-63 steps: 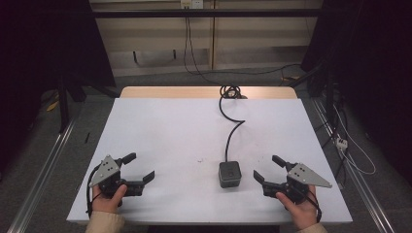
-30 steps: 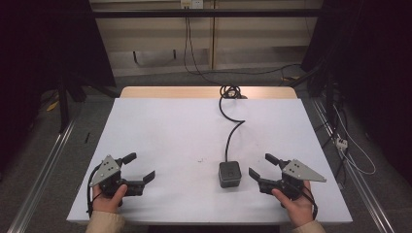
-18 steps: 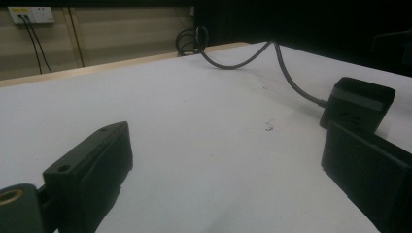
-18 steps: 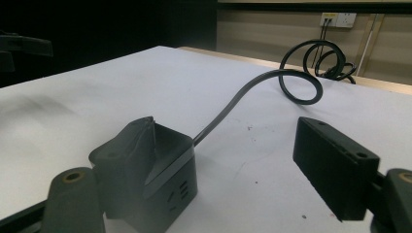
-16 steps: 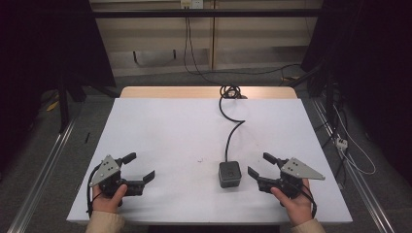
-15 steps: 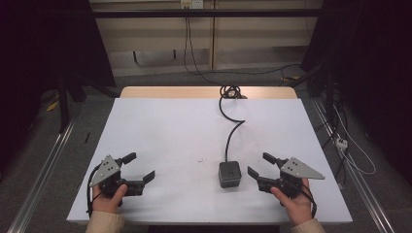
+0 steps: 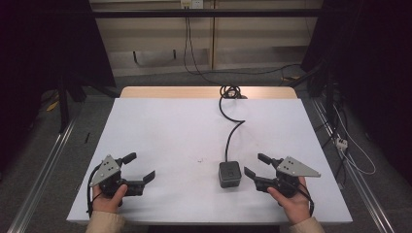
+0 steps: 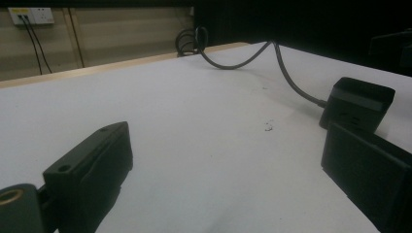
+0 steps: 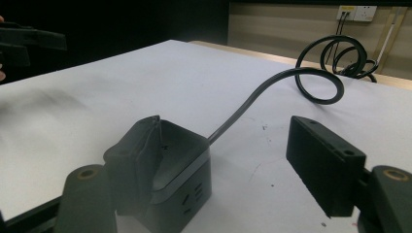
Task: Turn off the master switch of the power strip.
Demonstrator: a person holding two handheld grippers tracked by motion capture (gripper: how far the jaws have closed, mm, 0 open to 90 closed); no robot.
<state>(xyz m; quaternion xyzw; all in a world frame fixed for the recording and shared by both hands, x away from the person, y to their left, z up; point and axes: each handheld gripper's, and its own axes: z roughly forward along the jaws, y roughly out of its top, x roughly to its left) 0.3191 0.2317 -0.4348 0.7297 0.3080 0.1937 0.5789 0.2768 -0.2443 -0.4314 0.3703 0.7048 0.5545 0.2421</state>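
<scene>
White table (image 7: 160, 126), dark square socket cube (image 7: 230, 174) with cable, both grippers' fingers spread.

White table (image 7: 165, 126) (wooden far edge), wall socket (image 7: 190, 4) behind.

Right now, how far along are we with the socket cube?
Done: the right tongs have closed in on the black cube-shaped power socket on the white table. In hand: their jaws have just been closing, one jaw at the cube's side, nothing gripped yet. Left: the grasp itself; the left tongs rest open, apart from its grey cable.
</scene>
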